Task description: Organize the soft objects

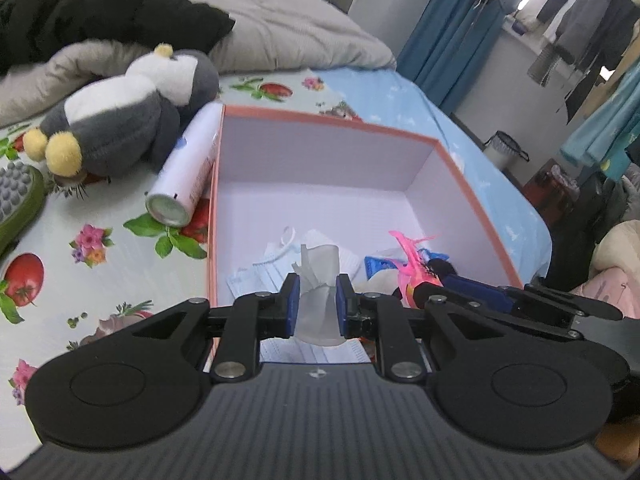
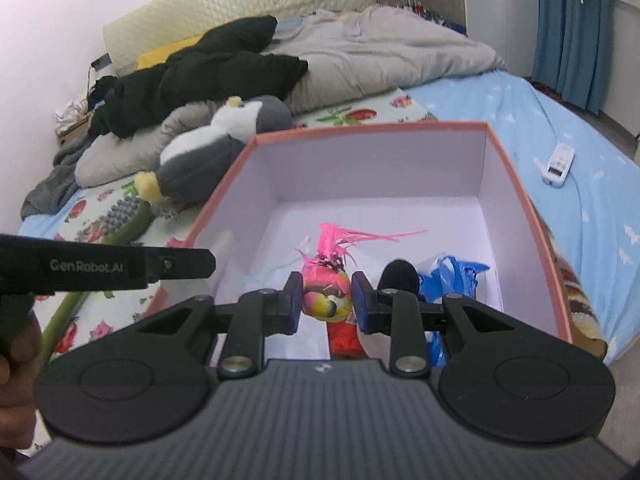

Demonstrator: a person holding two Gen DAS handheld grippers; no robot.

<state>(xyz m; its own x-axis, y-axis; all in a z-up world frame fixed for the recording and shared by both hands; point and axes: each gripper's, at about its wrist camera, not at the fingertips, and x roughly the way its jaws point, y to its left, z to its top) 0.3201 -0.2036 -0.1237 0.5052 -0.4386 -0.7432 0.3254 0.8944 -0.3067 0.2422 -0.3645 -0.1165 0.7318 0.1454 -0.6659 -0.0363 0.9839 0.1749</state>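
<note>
You are working over a bed (image 1: pixel 472 132) with a blue sheet and a fruit-print cloth (image 1: pixel 100 240), a grey duvet (image 2: pixel 380 56) and black clothes (image 2: pixel 208 72) heaped in the upper part of both views. An open pink-rimmed box (image 1: pixel 460 168) fills the centre of each frame. Your left gripper (image 1: pixel 316 300) has its jaws clenched on a crumpled white tissue (image 1: pixel 320 276), held above face masks (image 1: pixel 272 264) lying in the box. Your right gripper (image 2: pixel 327 300) grasps a pink feathered toy bird (image 2: pixel 326 292) over the box floor, with a blue plastic bag (image 2: pixel 456 276) just to its right. A grey plush penguin (image 1: pixel 132 112) and a spray can (image 1: pixel 192 168) lie left of the box.
</note>
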